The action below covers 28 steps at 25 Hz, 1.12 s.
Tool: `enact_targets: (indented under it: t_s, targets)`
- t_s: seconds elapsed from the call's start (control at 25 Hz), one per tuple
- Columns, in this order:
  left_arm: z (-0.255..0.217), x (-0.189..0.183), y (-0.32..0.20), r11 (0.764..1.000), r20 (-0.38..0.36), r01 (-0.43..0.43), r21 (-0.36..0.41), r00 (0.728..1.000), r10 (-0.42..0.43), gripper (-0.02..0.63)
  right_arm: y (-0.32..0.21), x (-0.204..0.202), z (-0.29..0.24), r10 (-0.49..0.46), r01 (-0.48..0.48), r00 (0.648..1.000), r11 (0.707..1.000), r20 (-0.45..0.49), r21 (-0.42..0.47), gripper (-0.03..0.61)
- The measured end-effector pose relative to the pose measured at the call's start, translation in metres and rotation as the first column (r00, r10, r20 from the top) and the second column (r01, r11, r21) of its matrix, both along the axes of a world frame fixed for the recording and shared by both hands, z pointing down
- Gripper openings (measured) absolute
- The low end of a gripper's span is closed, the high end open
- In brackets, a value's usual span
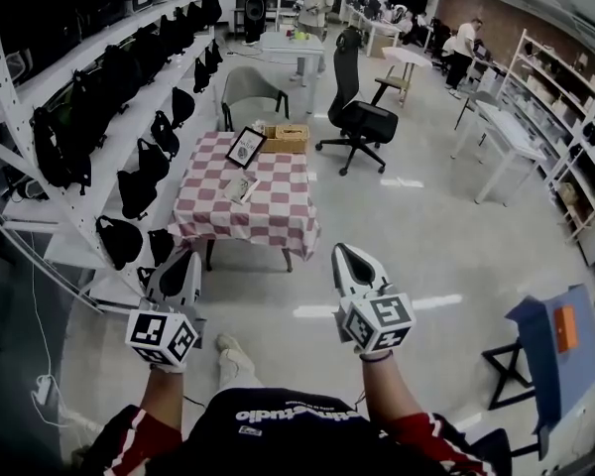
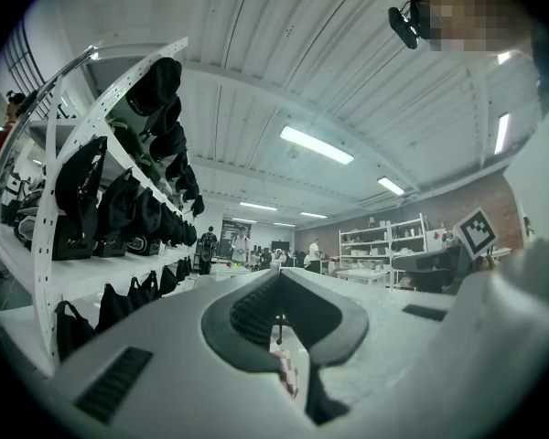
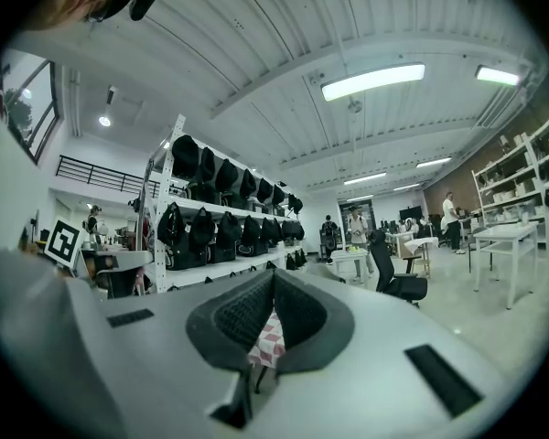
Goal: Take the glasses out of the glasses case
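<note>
A table with a red-and-white checked cloth (image 1: 268, 216) stands a few steps ahead of me. A small pale item (image 1: 241, 187), possibly the glasses case, lies on its left half; it is too small to tell. No glasses are visible. My left gripper (image 1: 185, 259) and right gripper (image 1: 348, 254) are held up in front of my body, well short of the table. Both are shut with nothing between the jaws. In the left gripper view the left gripper (image 2: 279, 273) points across the room; in the right gripper view the right gripper (image 3: 273, 274) has the checked cloth (image 3: 267, 341) showing beneath its tips.
A black picture frame (image 1: 246, 147) and a wooden box (image 1: 286, 139) sit at the table's far end. White shelving with black bags (image 1: 129, 137) runs along the left. A grey chair (image 1: 250, 92), a black office chair (image 1: 360, 112), white desks (image 1: 511, 142) and a blue stool (image 1: 550, 350) stand around.
</note>
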<state>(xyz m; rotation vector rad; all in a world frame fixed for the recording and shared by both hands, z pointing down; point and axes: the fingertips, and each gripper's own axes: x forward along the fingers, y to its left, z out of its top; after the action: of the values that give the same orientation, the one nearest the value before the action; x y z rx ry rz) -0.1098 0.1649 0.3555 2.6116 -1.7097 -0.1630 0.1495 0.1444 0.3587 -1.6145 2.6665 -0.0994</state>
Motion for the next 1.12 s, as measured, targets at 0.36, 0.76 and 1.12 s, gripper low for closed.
enact_targets:
  t_s: [0.36,0.76,1.12]
  targets:
    - [0.002,0.003,-0.013,1.000,-0.001,0.000,-0.006,1.000,0.000,0.006,-0.010,-0.002,-0.001,-0.009,0.009,1.000,1.000,-0.008,-0.006,0.002]
    - [0.012,0.005,-0.031,0.999,-0.010,-0.014,-0.034,1.000,0.014,0.006,-0.027,0.001,0.006,-0.006,0.005,1.000,0.999,-0.021,-0.032,0.002]
    - [0.011,0.007,-0.080,0.999,-0.016,-0.037,-0.030,0.999,0.036,0.006,-0.064,-0.003,0.000,0.001,-0.002,0.999,1.000,-0.040,-0.028,0.002]
